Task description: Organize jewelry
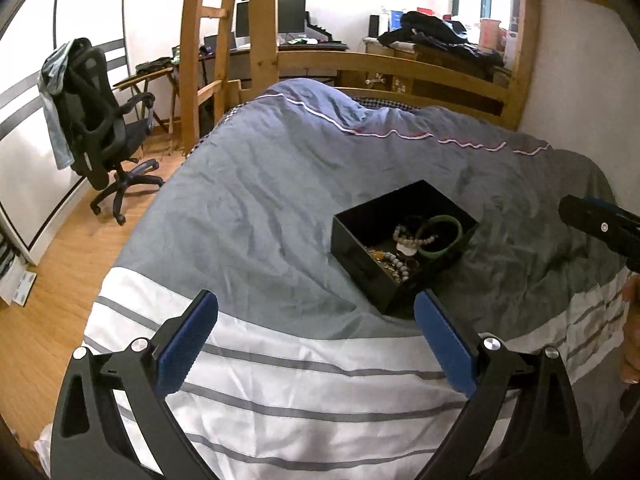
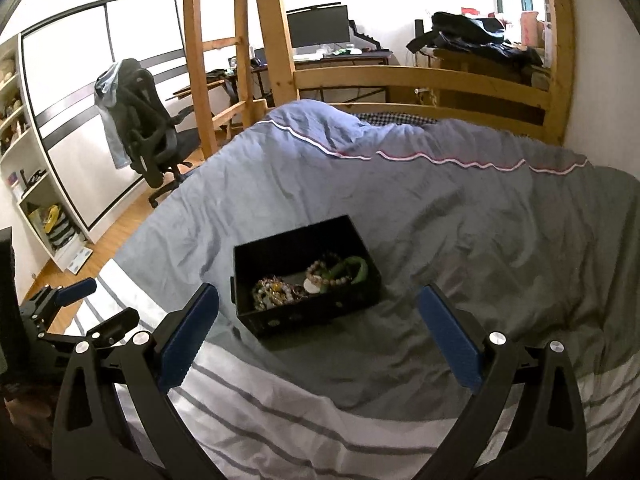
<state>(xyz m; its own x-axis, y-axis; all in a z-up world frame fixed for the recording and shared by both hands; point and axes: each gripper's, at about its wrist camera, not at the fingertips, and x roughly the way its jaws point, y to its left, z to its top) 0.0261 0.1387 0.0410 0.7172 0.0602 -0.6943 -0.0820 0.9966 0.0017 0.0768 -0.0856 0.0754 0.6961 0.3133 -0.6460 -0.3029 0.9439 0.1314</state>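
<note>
A black open box (image 1: 360, 252) (image 2: 360, 280) rests on the grey quilt of the bed. Inside lie a green bangle (image 1: 440, 236) (image 2: 354, 270), beaded bracelets (image 1: 404, 236) (image 2: 326, 268) and a tangle of gold and bead pieces (image 2: 274, 292). My left gripper (image 1: 316, 300) hovers short of the box, jaws wide open and empty; it also shows at the left edge of the right wrist view (image 2: 100, 304). My right gripper (image 2: 318, 296) is open and empty too, just in front of the box. Only one black finger of it (image 1: 596, 224) shows in the left wrist view.
The bed has a grey quilt (image 1: 260, 184) with a white striped band (image 1: 304, 384) near me and a wooden frame (image 1: 400, 60) behind. A black office chair (image 1: 100, 128) stands on the wooden floor at left. Desks with monitors (image 2: 318, 26) line the far wall.
</note>
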